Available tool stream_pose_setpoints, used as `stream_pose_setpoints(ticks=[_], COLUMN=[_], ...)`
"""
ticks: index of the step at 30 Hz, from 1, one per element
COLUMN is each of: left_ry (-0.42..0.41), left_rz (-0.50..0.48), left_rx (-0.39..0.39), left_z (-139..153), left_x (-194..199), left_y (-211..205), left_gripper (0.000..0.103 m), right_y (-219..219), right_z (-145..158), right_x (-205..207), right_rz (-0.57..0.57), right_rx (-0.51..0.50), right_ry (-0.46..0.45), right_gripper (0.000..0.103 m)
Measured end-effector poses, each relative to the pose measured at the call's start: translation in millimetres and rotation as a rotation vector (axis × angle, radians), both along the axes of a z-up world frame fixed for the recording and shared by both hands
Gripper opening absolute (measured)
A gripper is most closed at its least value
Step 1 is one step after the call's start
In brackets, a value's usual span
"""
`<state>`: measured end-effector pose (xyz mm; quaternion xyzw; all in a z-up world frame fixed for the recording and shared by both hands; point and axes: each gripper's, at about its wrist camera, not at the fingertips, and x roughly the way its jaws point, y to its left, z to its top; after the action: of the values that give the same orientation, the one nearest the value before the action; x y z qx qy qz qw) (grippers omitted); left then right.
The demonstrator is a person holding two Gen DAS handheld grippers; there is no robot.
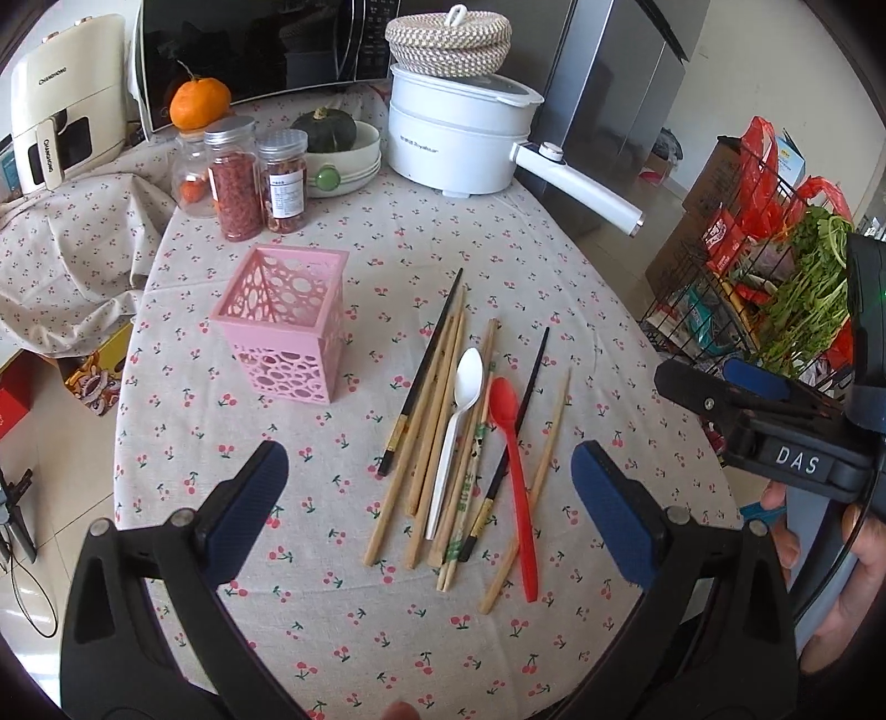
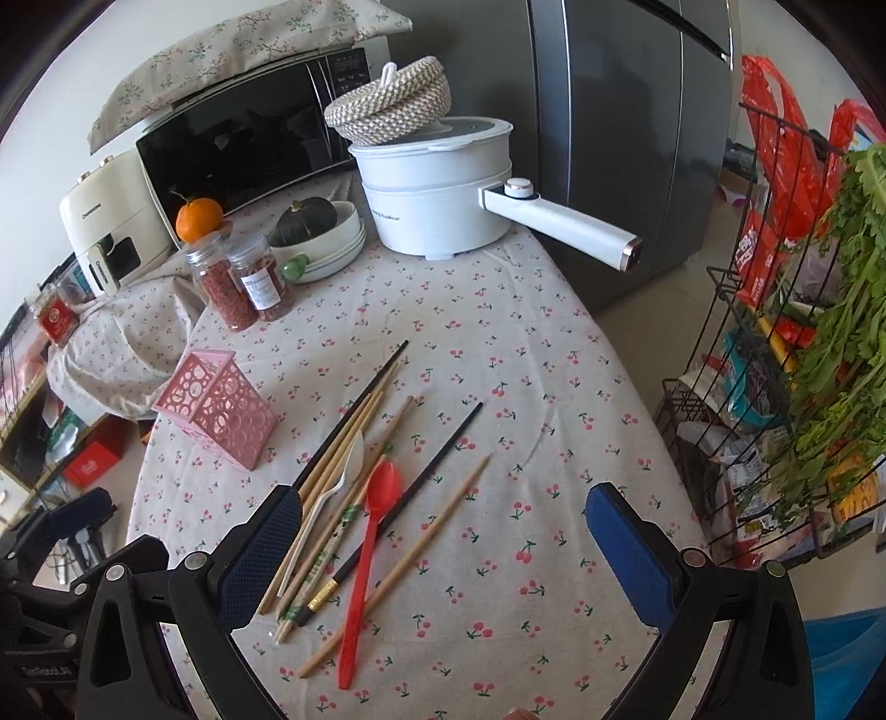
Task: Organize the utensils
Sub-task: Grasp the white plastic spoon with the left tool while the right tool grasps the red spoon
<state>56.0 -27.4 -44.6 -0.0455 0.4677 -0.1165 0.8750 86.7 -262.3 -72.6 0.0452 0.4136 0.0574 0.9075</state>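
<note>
Both sets of jaws stand wide and empty. Your left gripper (image 1: 429,515) frames the whole scatter of utensils on the counter (image 1: 587,288): bamboo chopsticks (image 1: 429,421), black chopsticks (image 1: 423,368), a white spoon (image 1: 457,426) and a red spoon (image 1: 512,459). Beyond its left jaw, apart from the pile, stands the pink holder (image 1: 282,324), empty. Your right gripper (image 2: 443,548) has the red spoon between its jaws. Take one piece at mid-handle, lift clear of the overlapping sticks, then drop it upright into the holder.

Grey fridge (image 2: 626,138) behind table — microwave (image 1: 249,50) left, tiled floor (image 2: 664,310).
</note>
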Motion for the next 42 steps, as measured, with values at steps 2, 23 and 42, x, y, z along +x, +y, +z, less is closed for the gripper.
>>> stream_pose_setpoints(ticks=[2,23,42], left_ry=[0.051,0.301,0.123], left_rz=[-0.025,-0.069,-0.077], left_rx=[-0.036,0.015,-0.084], left_z=[-7,-89,-27], left_x=[12,120,70], left_y=[-4,-69,-27], left_gripper=[0.091,0.014,0.004], right_y=[-5,-42,-30], right_z=[-5,-56,-86], right_x=[9,60,78], right_rz=[-0.003,0.009,0.01], right_rx=[-0.004,0.128,0.308], right_ry=[0.031,0.274,0.423], right_gripper=[0.103,0.098,0.083])
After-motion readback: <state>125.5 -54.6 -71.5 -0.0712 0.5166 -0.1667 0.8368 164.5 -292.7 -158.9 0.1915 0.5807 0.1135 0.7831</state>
